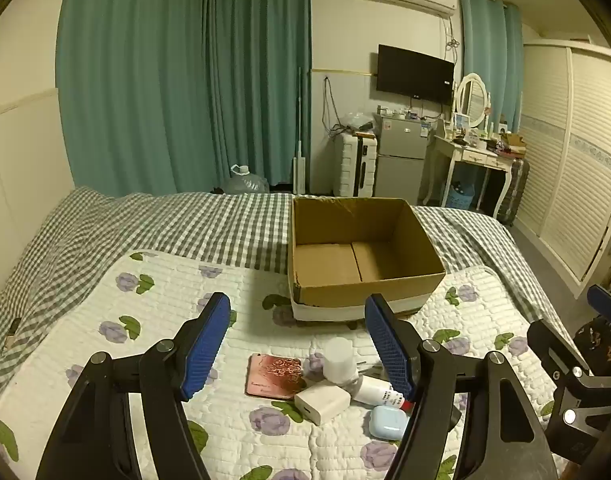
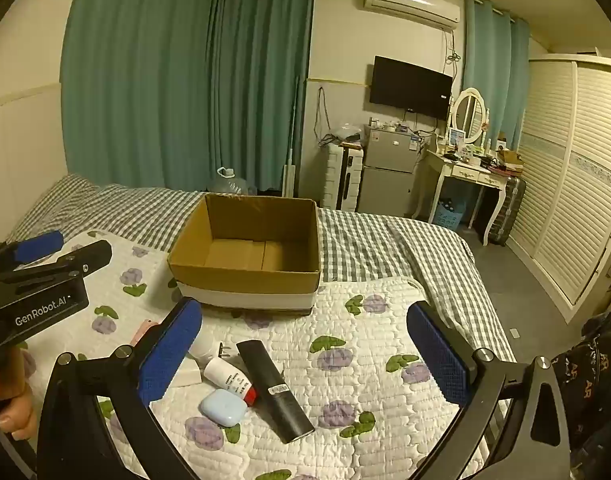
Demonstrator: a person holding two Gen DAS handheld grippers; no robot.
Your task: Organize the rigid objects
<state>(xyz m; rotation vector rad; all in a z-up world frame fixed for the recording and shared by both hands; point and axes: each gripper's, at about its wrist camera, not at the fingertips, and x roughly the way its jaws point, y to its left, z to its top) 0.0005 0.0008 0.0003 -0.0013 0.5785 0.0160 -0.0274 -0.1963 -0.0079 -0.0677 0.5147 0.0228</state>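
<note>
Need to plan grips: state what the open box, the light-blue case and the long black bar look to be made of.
Open box: corrugated cardboard, matte brown, with creased flaps and a raw-cut rim. Light-blue case: probably hard plastic, smooth with rounded edges and a soft sheen. Long black bar: likely plastic, dark satin face with a small white label; material uncertain.

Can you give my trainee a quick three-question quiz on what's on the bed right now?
1. True or false: the box already holds an item.
2. Which lies right of the blue case in the right wrist view? A) black remote B) pink phone C) white charger
3. Fill in: both the left gripper and the right gripper are ____.

Key: 1 false, the box is empty; 2 A; 3 open, nothing between their pads.
</note>
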